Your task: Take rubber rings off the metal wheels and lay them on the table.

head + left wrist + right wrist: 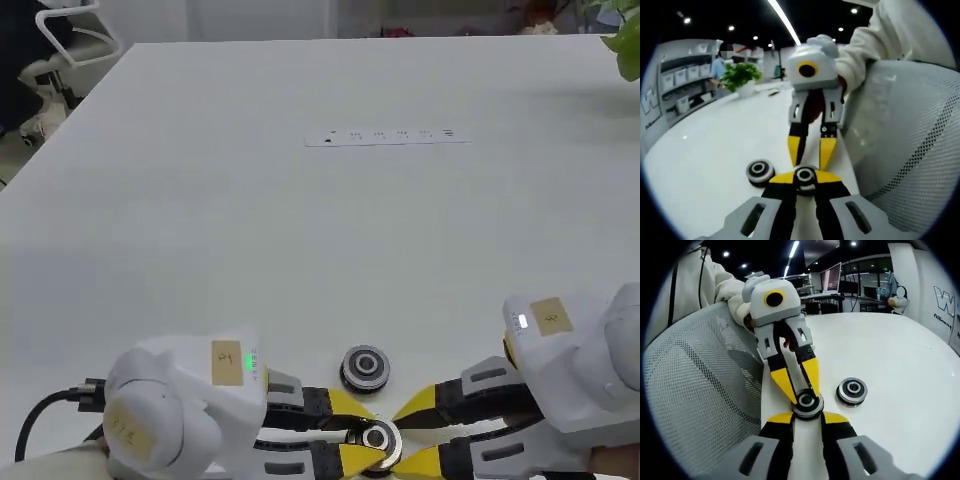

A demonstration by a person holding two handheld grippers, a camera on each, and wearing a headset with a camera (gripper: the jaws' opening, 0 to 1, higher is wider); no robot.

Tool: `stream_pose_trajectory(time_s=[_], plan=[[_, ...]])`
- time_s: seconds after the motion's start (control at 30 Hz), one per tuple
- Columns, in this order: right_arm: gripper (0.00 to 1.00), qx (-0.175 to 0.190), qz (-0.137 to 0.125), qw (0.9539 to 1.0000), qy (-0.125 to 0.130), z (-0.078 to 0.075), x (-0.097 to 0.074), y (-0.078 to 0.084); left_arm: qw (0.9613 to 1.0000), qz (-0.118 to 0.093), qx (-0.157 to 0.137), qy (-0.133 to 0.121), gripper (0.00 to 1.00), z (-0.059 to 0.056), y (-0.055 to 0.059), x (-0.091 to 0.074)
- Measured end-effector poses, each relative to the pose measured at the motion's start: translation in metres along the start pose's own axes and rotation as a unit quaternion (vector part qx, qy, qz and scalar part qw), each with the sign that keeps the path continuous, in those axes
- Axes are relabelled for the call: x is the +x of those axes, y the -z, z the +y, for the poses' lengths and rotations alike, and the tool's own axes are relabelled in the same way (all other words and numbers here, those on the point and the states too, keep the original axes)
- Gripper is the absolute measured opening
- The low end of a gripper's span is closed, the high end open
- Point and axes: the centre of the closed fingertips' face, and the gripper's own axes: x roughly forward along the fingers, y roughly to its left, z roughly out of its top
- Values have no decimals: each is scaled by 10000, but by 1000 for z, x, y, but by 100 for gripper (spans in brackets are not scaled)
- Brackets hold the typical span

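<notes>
The left gripper (356,433) is holding a metal wheel (805,175) between its yellow fingers (782,178). The gap is narrow, and one fingertip is pressing on each side of the wheel, so the wheel is sitting right at the tips. The right gripper (416,433) is facing it head-on, tip to tip. Its own fingers (835,418) are also standing narrow, with their ends lying against the near edge of the same wheel. Whether they are actually pinching it or only touching it cannot be told. In the right gripper view the wheel is showing just past that gripper's fingertips, with the left gripper's two fingers reaching in from beyond and straddling it. A second wheel (364,367) is lying flat on the white table (300,230), just beside the meeting fingertips on the side away from the person and touching none of the four fingers. It is sitting to the left of the left gripper's fingers and to the right of the right gripper's. A grey mesh chair back (700,390) is standing on the opposite side of the fingers. A white power strip (388,136) is lying on the table well away from both pairs of fingers.
</notes>
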Motion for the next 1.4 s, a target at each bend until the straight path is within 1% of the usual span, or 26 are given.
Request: stream_pose_trajectory(time_s=[0.13,0.2,0.27,0.33,0.37,0.5,0.63,0.67,0.73,0.8,0.83,1.03,1.13,1.17,1.2,1.23,1.27,1.4], plan=[[15,-11,8,10000,-18,0,0,0,10000,-13,-17,8,13,0,0,-1],[15,56,-4,10000,-18,0,-1,0,10000,-19,4,-1,13,0,0,-1],[17,72,-58,10000,-22,1,0,-2,10000,-20,30,-3,13,0,0,-1],[24,92,-216,9997,-63,3,2,-9,10000,-24,29,-2,14,0,0,-1],[24,63,-238,9997,-50,3,2,-11,10000,-27,28,-3,14,0,0,-1],[24,31,-236,9997,-9,0,6,-9,10000,-42,59,-14,14,0,0,-1],[23,-86,-183,9998,-36,0,6,-9,10000,-52,57,-16,14,0,0,-1],[23,-167,-158,9997,-41,0,5,-7,10000,-52,52,-12,14,0,0,0],[21,-297,-57,9995,-27,-1,4,-2,10000,-48,45,-8,14,0,0,0],[17,-201,-17,9998,-24,-2,2,1,10000,-46,42,-10,14,1,1,0],[16,-174,-46,9998,-49,-2,2,1,10000,-46,37,-11,14,1,1,0],[15,-178,-9,9998,-34,-1,2,1,10000,-44,20,-16,13,1,1,-1],[13,-159,10,9999,-36,-1,1,2,10000,-43,7,-19,13,1,1,-1],[12,-162,16,9999,-34,-1,1,2,10000,-42,8,-20,13,1,1,-1],[6,-225,101,9997,28,-4,0,5,10000,-40,4,-21,13,1,1,-1],[3,-223,79,9997,57,-5,0,5,10000,-44,1,-21,13,1,1,-1],[3,-130,69,9999,31,-5,0,5,10000,-41,11,-21,13,1,1,-1],[3,-200,95,9997,55,-4,0,5,10000,-46,7,-24,13,1,1,-1]])
